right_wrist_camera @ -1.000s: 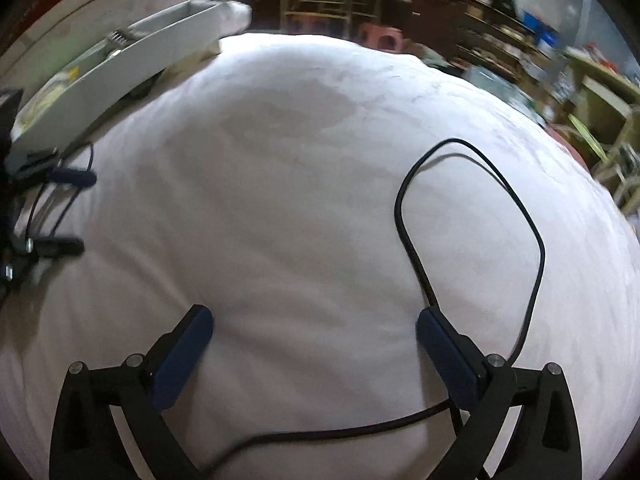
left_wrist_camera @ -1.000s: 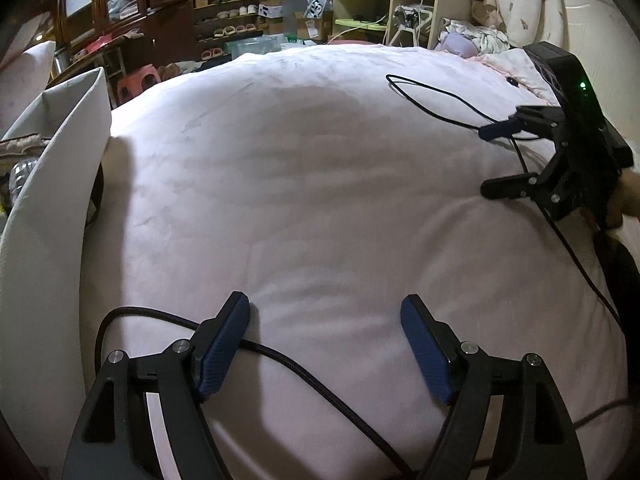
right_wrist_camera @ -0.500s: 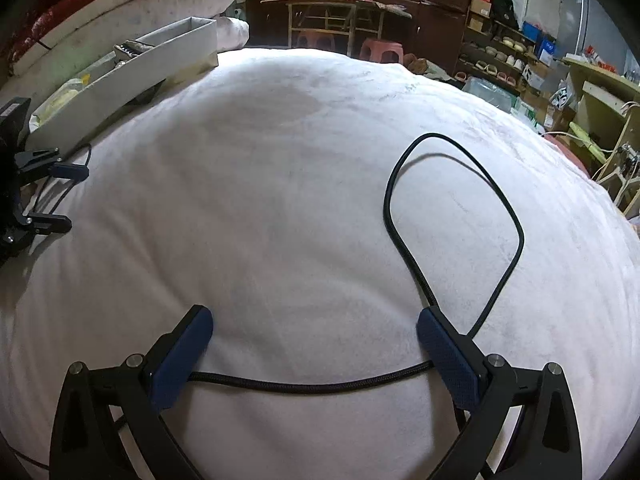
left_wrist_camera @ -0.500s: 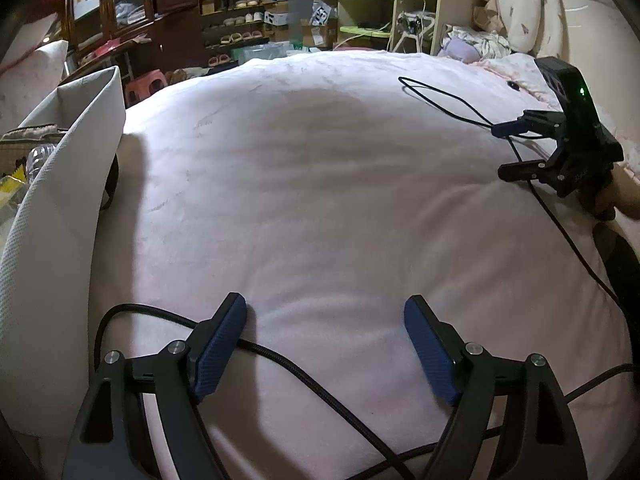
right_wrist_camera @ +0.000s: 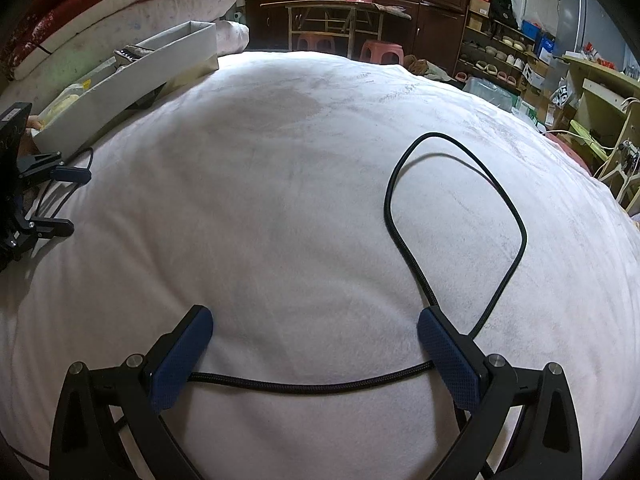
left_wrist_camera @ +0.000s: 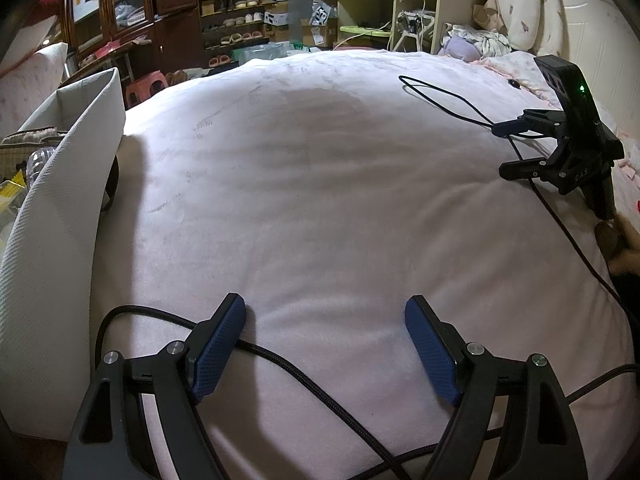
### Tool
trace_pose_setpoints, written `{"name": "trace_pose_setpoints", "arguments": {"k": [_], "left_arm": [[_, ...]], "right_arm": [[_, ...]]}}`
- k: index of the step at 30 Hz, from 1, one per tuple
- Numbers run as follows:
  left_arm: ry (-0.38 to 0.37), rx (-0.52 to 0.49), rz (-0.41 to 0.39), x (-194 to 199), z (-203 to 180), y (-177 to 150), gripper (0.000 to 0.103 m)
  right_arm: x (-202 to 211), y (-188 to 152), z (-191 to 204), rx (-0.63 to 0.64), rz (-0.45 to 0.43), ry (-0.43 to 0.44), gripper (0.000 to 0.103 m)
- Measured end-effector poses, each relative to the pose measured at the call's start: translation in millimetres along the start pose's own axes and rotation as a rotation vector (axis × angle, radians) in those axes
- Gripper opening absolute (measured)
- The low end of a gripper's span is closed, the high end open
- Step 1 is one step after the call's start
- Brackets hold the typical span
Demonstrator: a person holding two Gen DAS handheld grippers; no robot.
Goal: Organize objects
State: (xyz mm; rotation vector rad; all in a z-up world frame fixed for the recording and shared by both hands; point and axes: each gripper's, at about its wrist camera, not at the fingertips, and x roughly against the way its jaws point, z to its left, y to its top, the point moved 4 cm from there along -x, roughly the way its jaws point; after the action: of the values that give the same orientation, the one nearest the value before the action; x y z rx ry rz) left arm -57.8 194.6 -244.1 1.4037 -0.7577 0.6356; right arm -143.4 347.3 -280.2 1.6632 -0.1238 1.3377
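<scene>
While both tools hung low over the bed (left_wrist_camera: 320, 184), the black braided cable (right_wrist_camera: 456, 216) lay sprawled across the pale cover, and that cable looked like the thing to be tidied. The right gripper (right_wrist_camera: 316, 348) stood with its blue pads wide apart, empty, and a stretch of cable ran crosswise on the cover between its two fingers, touching neither pad as far as could be told; beyond that stretch the cable swept out in a big loop on the cover ahead of the right finger. The left gripper (left_wrist_camera: 326, 344) was spread just as wide and held nothing either, with another run of the cable passing under its left finger and trailing back toward the camera. A white storage box (left_wrist_camera: 60, 208) sat at the edge of the bed, just beside the left gripper, already carrying a few items, though what they were was hard to make out. By the look of it, this was the approach step, with no grasp made yet and the cable fully on the cover. The next move would call for the right gripper to settle down and close on the stretch between its fingers; a slack, limp cable would likely need gathering before it could go toward the box.
</scene>
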Motion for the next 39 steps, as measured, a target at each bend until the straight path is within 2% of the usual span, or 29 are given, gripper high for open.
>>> {"name": "trace_pose_setpoints", "arguments": {"k": [39], "left_arm": [[0.011,0.006,0.007,5.9,4.5,0.6,0.084]], "right_arm": [[-1.9,0.3,2.6,-0.009,0.003,0.0,0.103]]}}
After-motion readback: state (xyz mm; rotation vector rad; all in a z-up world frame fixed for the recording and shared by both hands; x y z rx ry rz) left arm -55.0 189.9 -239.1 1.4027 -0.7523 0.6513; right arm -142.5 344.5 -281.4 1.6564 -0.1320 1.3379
